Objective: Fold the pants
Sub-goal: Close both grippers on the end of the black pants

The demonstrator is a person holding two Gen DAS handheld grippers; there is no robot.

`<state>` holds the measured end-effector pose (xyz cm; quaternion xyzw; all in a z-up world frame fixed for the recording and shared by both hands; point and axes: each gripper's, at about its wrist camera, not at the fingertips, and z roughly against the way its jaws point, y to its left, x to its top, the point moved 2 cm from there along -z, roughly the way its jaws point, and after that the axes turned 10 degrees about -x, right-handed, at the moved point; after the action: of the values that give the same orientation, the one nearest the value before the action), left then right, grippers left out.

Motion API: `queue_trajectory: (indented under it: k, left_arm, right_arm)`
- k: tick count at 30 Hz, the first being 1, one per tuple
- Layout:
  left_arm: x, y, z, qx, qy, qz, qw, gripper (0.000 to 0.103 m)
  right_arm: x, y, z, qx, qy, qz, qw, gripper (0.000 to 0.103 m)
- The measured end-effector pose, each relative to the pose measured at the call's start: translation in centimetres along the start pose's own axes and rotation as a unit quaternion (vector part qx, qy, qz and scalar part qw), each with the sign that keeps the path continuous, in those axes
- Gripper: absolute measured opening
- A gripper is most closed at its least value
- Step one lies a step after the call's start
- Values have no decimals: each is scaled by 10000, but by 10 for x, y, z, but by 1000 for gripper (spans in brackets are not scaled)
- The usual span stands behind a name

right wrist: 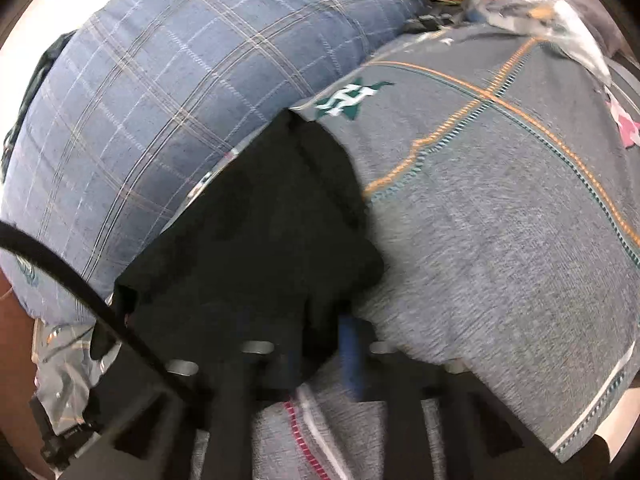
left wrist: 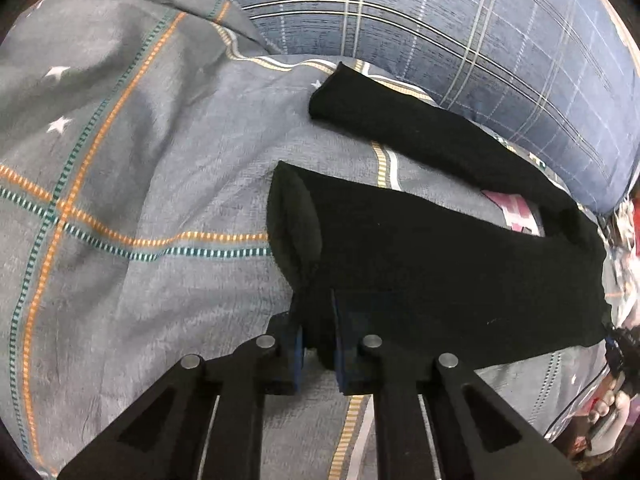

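Big grey bedspread (left wrist: 132,168) fills the left wrist view, striped in orange and teal with small white stars, rumpled up at the top left. Behind it sits a blue plaid pillow (left wrist: 460,40), running across the top and down the right side. In the right wrist view the same pillow (right wrist: 168,92) bulges over the upper left, the bedspread (right wrist: 500,220) spreads to the right.

Now the pants (left wrist: 432,264), black, lying on the bedspread just ahead of the left gripper (left wrist: 319,344). One leg stretches away toward the pillow, its hem near the top centre; the nearer leg lies wide and flat, its open cuff facing left. The two legs part in a V with bedspread showing between them. The left gripper's blue pads are drawn close together with a bunch of black cloth pinched between them, right at the near edge of that wide leg, so it has the pants firmly in its grip.

Over to the right wrist view, blurred: the pants (right wrist: 256,240) heap up directly in front of the right gripper (right wrist: 324,360), against the pillow's edge. Black cloth drapes down over the blue pads, which sit close together with cloth between them. A black cable (right wrist: 80,280) crosses the lower left
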<state>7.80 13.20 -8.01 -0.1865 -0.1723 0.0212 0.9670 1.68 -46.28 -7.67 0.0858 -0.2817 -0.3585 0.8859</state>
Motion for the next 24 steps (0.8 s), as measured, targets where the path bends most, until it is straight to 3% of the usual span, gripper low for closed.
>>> queue_trajectory:
  k: [3,7,10,12,14,16,20,24]
  left_arm:
    - [-3,-2,5,54,25,49,10000,11]
    - [-6,4,8,214,174,305,9992,19]
    - [-5,1,25,57,60,193,9998,20]
    - [2,-3,40,-11,-133,33,9999,27]
    - [16,-8,49,-109,-309,-25,9995,45]
    - [33,-15,47,-129,-391,-31,9991,49]
    - [74,-34,26,-201,-384,-163,9989,51]
    - [119,-39,-9,-361,-169,-196,9990,52]
  right_arm:
    - [4,-12,11,27,-95,-125,9999,10]
    - [4,-31,28,-391,-293,-18,9988,9]
    - [10,-41,38,-731,-377,196,9964,12]
    - [18,-40,51,-699,-515,414,9954,20]
    - [30,-29,58,-587,-656,710,9936,48]
    - [46,-6,60,-419,-766,1064,9905,63]
    - [75,54,40,19,-541,1796,9823,66]
    - [93,105,0,90,-114,2599,9655,71]
